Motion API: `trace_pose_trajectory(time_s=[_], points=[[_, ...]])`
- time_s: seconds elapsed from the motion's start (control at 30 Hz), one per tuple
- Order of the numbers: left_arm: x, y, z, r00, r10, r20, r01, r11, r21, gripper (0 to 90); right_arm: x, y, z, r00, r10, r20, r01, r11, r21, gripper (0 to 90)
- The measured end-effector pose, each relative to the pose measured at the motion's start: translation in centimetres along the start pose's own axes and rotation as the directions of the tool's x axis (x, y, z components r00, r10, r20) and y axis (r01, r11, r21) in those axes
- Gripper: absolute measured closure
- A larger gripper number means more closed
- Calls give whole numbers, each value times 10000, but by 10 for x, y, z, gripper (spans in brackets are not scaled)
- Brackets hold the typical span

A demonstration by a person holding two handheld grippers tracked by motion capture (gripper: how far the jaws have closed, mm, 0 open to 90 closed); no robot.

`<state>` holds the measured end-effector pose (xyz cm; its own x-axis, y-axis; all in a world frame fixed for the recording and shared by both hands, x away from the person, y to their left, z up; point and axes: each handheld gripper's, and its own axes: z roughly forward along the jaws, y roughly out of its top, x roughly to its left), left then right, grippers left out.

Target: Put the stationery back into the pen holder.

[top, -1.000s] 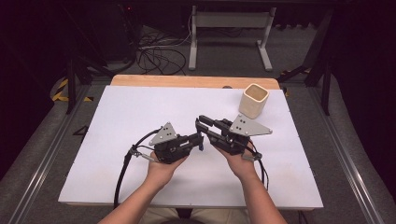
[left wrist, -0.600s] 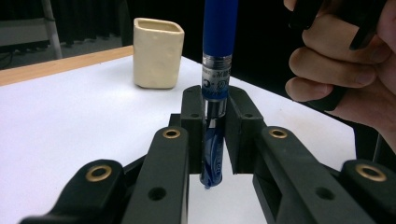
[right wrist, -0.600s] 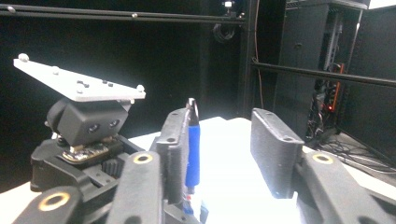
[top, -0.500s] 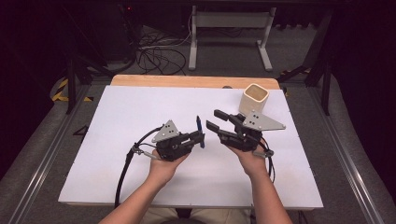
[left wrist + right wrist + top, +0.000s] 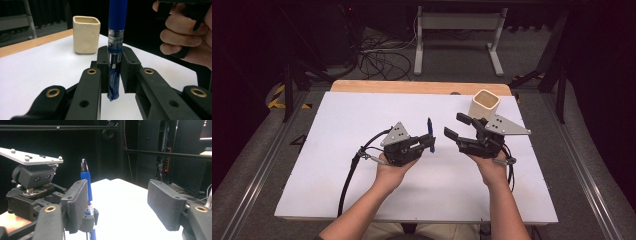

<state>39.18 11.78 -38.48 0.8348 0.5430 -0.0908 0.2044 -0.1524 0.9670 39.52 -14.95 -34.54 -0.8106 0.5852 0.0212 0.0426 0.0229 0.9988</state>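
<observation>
A blue pen (image 5: 430, 131) stands upright near the middle of the white table, and my left gripper (image 5: 431, 143) is shut on its lower part. In the left gripper view the pen (image 5: 117, 25) rises between the closed jaws of my left gripper (image 5: 115, 58), its tip pointing down. To the right of the pen my right gripper (image 5: 454, 126) stands open with nothing between its jaws. In the right gripper view the jaws of my right gripper (image 5: 120, 202) are wide apart, with the pen (image 5: 86, 180) behind the left one. A cream square cup (image 5: 485, 104) stands at the far right.
The white table sheet (image 5: 337, 165) ends at a wooden strip (image 5: 412, 87) along the far edge. A black cable (image 5: 349, 172) trails from my left gripper toward the near edge. The person's right hand (image 5: 185, 32) is close in the left gripper view. The cup (image 5: 86, 34) stands beyond the pen.
The two grippers were close together at the table's middle; my right gripper has drawn away to the right. The pen stays upright in my left gripper.
</observation>
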Motion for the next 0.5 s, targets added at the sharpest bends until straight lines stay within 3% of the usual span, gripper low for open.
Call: trace_pose_trajectory(time_s=[0.5], points=[[-3,26,19,9988,497,23,-496,9988,-47,796,-14,7,-19,9992,192,348,-190,9998,-43,185]])
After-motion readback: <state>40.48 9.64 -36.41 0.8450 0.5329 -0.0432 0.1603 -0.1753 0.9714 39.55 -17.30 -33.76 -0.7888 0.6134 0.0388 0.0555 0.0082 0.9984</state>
